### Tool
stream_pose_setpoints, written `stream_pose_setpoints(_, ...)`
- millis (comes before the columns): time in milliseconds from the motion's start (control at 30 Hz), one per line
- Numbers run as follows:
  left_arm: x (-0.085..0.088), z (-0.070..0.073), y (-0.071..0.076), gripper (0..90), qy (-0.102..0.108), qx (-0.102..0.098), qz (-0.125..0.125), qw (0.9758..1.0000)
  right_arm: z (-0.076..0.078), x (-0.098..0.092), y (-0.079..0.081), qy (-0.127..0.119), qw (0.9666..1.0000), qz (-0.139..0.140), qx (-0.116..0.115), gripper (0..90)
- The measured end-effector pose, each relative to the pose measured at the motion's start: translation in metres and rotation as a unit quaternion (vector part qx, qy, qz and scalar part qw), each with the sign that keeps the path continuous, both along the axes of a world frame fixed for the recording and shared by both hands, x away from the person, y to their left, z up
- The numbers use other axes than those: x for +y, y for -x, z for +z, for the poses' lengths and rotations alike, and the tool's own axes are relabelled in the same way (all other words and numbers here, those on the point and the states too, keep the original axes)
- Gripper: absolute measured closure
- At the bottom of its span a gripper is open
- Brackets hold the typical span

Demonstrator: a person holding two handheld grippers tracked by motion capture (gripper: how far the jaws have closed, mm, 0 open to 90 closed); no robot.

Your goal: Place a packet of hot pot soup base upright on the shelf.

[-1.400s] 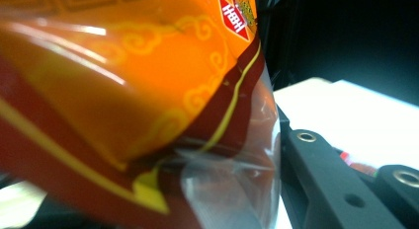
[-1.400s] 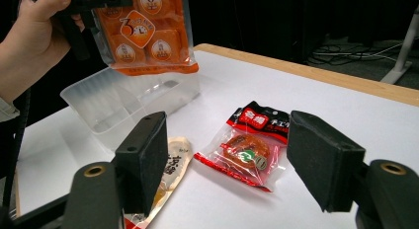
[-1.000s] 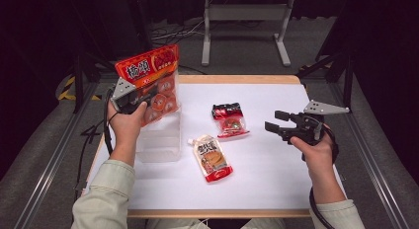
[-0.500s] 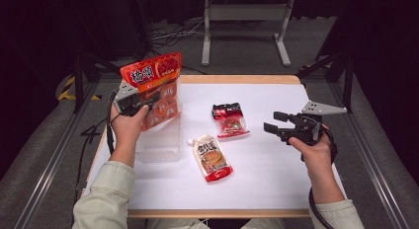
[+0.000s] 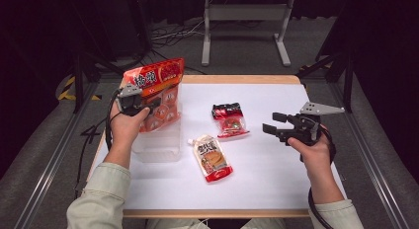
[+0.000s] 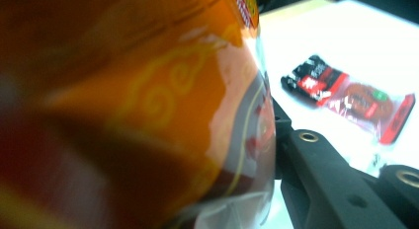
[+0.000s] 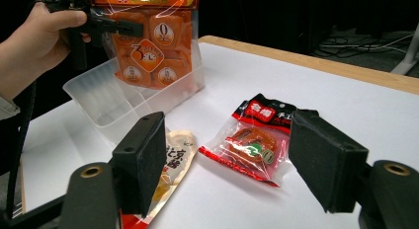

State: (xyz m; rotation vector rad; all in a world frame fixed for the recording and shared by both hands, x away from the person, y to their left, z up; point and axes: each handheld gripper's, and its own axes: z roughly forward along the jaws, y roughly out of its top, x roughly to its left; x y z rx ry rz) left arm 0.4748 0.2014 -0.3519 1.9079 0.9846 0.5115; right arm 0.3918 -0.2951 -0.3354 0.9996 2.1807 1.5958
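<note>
My left gripper (image 5: 149, 104) is shut on a large orange-red snack bag (image 5: 157, 81) and holds it upright, its lower end inside a clear plastic tub (image 5: 157, 146) at the table's left. In the left gripper view the bag (image 6: 148, 105) presses against one black jaw. My right gripper (image 5: 272, 124) hovers open over the table's right side with nothing between its pads (image 7: 143, 157). In front of it lies a small red and black packet (image 7: 257, 140), and a spouted pouch (image 7: 170, 160) lies beside that. From above, the packet (image 5: 230, 120) and pouch (image 5: 212, 159) lie mid-table.
The white table top (image 5: 276, 184) has a wooden rim at the far edge (image 5: 237, 79). A metal stand (image 5: 244, 21) and cables sit on the floor beyond. Dark rails run along both sides of the table.
The snack bag in my left gripper has dipped slightly lower into the tub. My right gripper has stayed where it was, still open.
</note>
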Motion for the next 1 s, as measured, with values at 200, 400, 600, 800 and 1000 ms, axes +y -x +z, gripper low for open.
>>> stream_pose_setpoints(200,0.008,-0.008,-0.002,69.4,0.003,0.044,0.005,0.999,-0.002,0.002,-0.001,0.001,1.0,0.001,0.006,31.7)
stream_pose_setpoints(400,0.012,-0.015,-0.002,69.4,0.004,0.063,0.005,0.998,-0.004,0.004,-0.002,0.003,0.9999,0.004,0.011,31.5)
stream_pose_setpoints(600,0.013,-0.016,-0.001,68.1,-0.01,0.059,0.005,0.9982,-0.004,0.004,-0.002,0.003,0.9999,0.004,0.012,31.5)
stream_pose_setpoints(800,0.015,-0.019,0.001,39.2,0.015,0.062,0.037,0.9973,-0.005,0.002,-0.003,0.001,0.9999,0.001,0.012,31.4)
stream_pose_setpoints(1000,0.024,-0.017,0.008,14.9,0.02,0.04,0.056,0.9974,-0.006,0.0,-0.003,0.001,0.9999,-0.002,0.015,31.1)
